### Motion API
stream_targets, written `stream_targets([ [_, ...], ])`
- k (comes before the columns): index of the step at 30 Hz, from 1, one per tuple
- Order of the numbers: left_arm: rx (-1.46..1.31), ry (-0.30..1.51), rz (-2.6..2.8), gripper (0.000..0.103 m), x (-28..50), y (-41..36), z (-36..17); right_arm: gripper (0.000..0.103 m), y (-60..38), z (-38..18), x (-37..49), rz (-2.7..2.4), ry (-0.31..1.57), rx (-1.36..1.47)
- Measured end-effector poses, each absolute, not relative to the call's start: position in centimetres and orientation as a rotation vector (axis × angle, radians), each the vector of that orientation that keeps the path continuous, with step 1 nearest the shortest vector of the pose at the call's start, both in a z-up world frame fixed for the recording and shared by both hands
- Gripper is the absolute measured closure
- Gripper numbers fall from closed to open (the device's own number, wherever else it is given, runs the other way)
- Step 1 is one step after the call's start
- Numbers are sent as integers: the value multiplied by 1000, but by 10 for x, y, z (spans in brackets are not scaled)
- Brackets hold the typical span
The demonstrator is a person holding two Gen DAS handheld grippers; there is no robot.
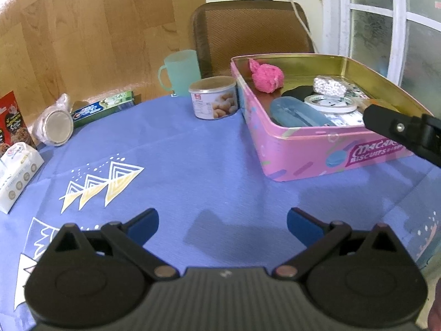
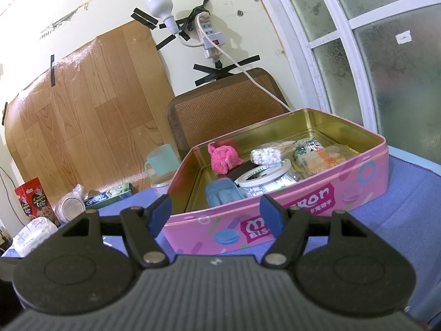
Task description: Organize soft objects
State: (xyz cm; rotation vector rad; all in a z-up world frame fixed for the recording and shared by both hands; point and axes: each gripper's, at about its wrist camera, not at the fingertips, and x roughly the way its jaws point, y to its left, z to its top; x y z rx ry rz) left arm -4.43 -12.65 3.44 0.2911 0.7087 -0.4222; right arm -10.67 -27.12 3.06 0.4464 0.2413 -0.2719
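- Broadly, a tabletop [image 1: 209, 165] under a blue cloth with white and yellow triangle prints carries everything.
- Behind it, a wood-grain sheet [image 2: 91, 104] is taped to the wall, and a brown woven chair back [image 1: 248, 35] stands beside a frosted window [image 2: 386, 55].
- Next, an open pink tin [image 1: 297, 149] with a gold inside sits on the right part of the tabletop.
- Inside the tin, a pink plush [image 1: 266, 75] lies near the far left corner, apart from the rest.
- Also in the tin: a blue case [image 1: 297, 111] at the near left, a tape roll [image 1: 330, 103] just beside it, a bag of cotton swabs [image 1: 330, 85] behind the roll, and packets toward the right.
- The left tool [image 1: 222, 222] hangs over bare cloth, its blue pads wide apart, nothing between them.
- The right tool [image 2: 216, 211] faces the tin's near wall, its pads also wide apart and holding nothing; from the left wrist camera one of its black fingers shows over the tin's near right rim.
- A teal mug [image 1: 180, 73] stands behind a snack can [image 1: 213, 98], which sits just left of the tin.
- At the left edge lie a toothpaste box [image 1: 103, 107], a cup on its side [image 1: 53, 125], a red box [image 1: 12, 121] and a white packet [image 1: 18, 168].
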Motion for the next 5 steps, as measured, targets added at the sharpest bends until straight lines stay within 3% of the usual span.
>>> stream_targets([
  [5,281,689,-455,0,-48,-127,37,30,-273,30,-109,-276,240,448],
])
